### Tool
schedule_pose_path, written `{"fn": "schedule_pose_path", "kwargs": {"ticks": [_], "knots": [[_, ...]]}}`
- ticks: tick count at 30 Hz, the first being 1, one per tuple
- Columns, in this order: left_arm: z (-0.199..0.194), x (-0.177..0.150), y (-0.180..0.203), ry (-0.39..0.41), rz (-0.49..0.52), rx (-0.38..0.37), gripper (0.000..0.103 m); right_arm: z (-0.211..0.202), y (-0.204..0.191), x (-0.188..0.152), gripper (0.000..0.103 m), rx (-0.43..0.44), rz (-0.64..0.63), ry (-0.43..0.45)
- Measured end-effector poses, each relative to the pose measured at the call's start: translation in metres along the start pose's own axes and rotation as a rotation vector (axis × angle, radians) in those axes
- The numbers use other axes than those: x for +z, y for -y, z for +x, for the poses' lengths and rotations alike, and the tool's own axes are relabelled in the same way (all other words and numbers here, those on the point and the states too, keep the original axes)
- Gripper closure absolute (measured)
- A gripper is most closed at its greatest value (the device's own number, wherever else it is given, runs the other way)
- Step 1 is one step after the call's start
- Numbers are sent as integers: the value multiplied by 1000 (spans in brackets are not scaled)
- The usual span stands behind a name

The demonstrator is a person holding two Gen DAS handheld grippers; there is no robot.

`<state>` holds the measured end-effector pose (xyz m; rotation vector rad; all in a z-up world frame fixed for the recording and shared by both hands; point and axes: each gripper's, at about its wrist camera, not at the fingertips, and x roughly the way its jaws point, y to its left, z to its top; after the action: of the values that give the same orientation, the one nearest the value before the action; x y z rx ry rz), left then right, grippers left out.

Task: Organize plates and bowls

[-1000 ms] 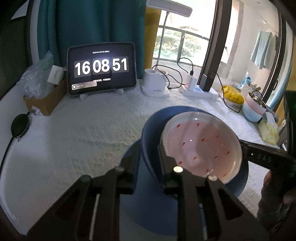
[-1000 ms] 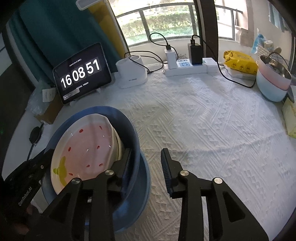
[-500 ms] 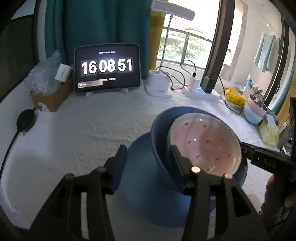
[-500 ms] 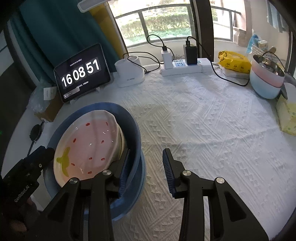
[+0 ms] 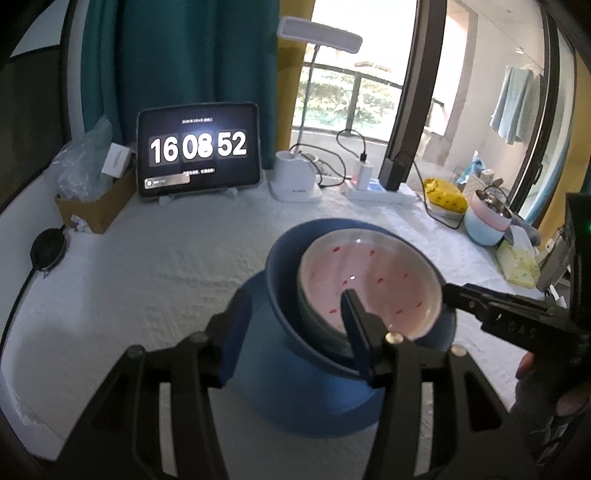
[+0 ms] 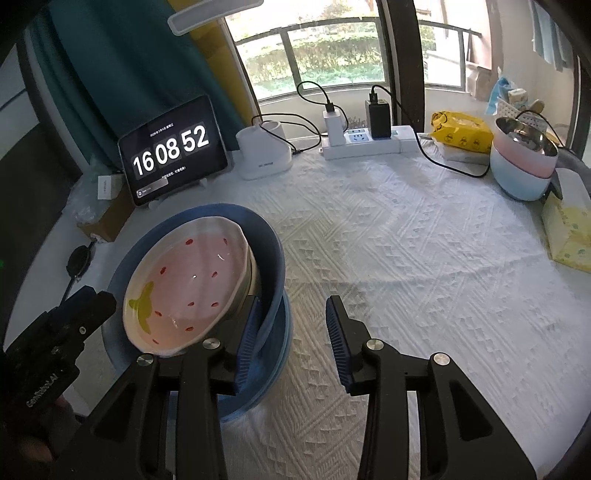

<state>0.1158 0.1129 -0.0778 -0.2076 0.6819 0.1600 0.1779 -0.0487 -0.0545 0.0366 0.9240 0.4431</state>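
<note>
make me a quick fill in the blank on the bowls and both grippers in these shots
1. The pink bowl with red specks sits inside the ___ bowl.
2. That bowl stands on a blue ___, not straight on the tablecloth.
3. The jaws of the left gripper and the right gripper are both ___.
4. The tablet clock shows 16 08 ___.

Missing words: blue; plate; open; 52

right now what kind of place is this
Most likely a room in someone's home, not a lab or shop. A table with a white cloth stands by a window over greenery, with a teal curtain, a desk lamp, and a towel hanging outside.
</note>
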Motion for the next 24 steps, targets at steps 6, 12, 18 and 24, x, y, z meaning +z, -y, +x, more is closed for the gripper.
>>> {"fn": "schedule_pose_path", "kwargs": {"ticks": [6,12,18,24], "knots": [[-13,1,6,30,7,-13,39,-14,0,-4,64,-14,-12,31],[-30,0,15,68,23,-35,27,-32,1,-8,64,-26,-21,68],[-48,0,24,114,44,-43,17,-53,2,-12,64,-38,-36,113],[-66,0,32,159,60,-40,10,-76,3,-15,64,-58,-54,166]]}}
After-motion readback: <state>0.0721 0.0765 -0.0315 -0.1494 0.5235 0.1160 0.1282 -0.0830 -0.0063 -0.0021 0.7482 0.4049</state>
